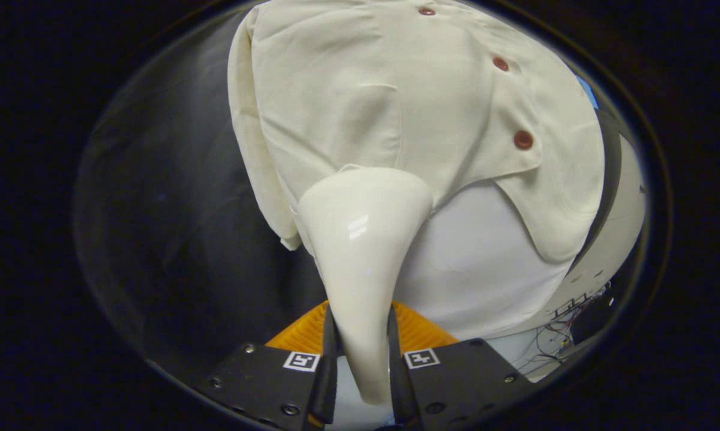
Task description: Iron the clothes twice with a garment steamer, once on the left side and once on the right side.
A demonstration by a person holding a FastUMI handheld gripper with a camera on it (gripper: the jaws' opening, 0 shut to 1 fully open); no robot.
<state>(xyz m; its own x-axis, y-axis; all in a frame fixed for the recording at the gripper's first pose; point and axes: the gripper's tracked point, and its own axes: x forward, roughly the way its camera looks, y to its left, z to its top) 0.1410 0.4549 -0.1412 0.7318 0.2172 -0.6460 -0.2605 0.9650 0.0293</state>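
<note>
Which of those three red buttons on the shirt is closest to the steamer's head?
The lowest button, just above the shirt's hem. The other two sit further up the placket. The gripper is shut on the garment steamer.

dim booth, even soft light on the shirt [395,108] – dark, murky cloth beside it. small glare stripes on the glossy steamer [360,239]. strong fisheye bending at edges – mild blur there, centre fairly sharp, fingers [327,365] in shadow.
</note>
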